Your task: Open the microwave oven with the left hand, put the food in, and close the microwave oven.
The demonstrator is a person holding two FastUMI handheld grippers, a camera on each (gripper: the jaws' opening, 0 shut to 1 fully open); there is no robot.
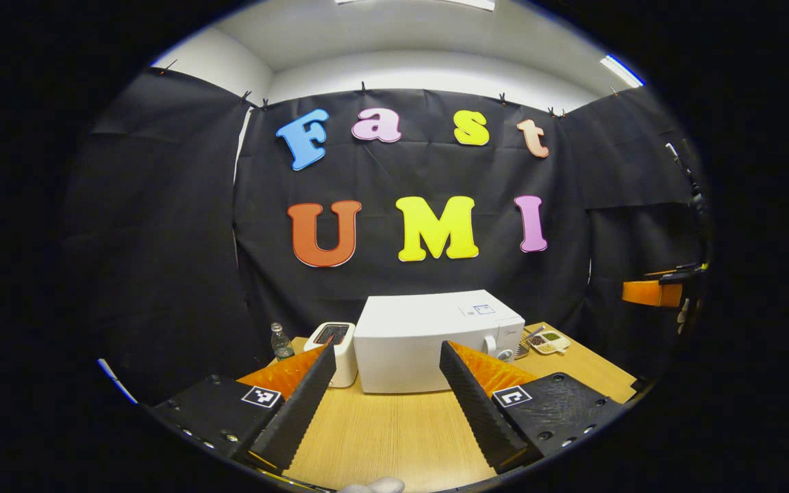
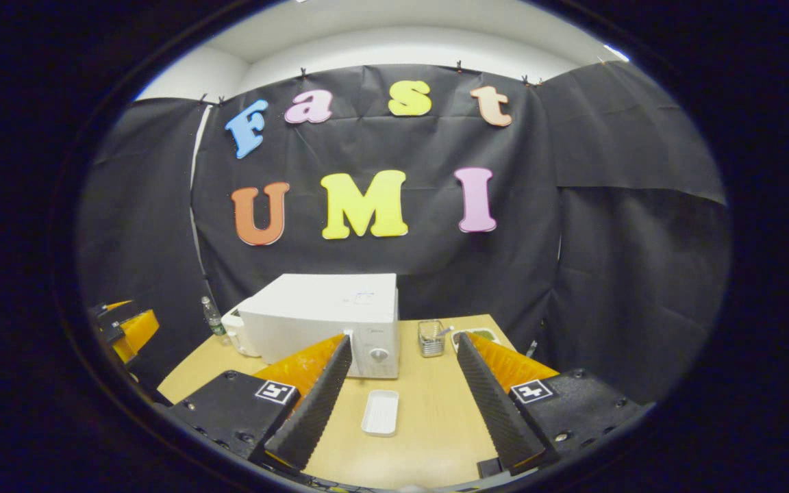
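The white microwave (image 1: 435, 339) stands shut at the back of the wooden table (image 1: 394, 438), its side turned toward me in the left gripper view. My left gripper (image 1: 387, 404) hovers open over the table in front of it, with nothing between its fingers. In the right gripper view the microwave (image 2: 326, 318) shows its control dial (image 2: 379, 355). A small white rectangular dish (image 2: 381, 412) lies on the table before the microwave; I cannot make out its contents. It sits between the open fingers of my right gripper (image 2: 401, 404), which is held above it.
Left of the microwave stand a white toaster (image 1: 336, 342) and a small bottle (image 1: 281, 341). To its right are a wire basket (image 2: 430, 337) and a compartment tray of food (image 1: 548, 340). The other gripper (image 1: 655, 291) shows at the far right, and the left gripper (image 2: 124, 329) at the left edge.
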